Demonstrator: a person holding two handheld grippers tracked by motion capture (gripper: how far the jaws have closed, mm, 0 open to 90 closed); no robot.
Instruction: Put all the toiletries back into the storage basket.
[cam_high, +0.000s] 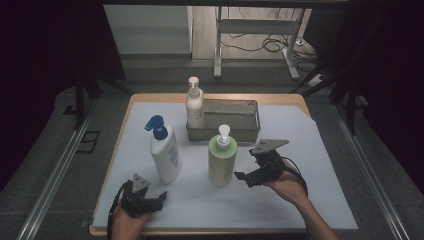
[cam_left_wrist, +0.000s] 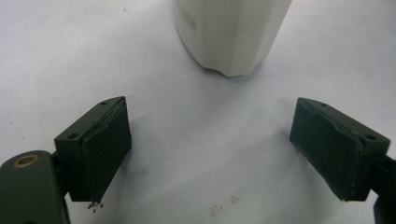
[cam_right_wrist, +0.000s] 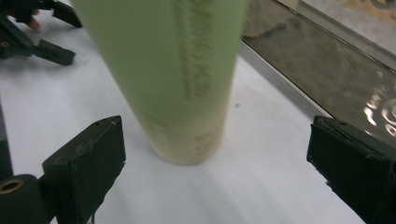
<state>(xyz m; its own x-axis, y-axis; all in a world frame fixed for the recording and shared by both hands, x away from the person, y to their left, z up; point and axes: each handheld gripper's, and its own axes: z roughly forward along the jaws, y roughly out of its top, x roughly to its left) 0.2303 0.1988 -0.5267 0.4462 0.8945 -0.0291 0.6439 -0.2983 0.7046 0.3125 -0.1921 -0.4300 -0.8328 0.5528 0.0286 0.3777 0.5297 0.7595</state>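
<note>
You are bringing your right gripper (cam_high: 246, 176), jaws spread wide, toward the green bottle (cam_high: 222, 161); centre it before closing. Your left gripper (cam_high: 161, 199) is waiting wide near the white bottle (cam_high: 166, 154).

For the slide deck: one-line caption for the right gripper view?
Open right hand-held gripper faces the upright green pump bottle, beside the metal tray.

White-covered table (cam_high: 320, 165), bottles, metal tray (cam_high: 250, 134)
</note>
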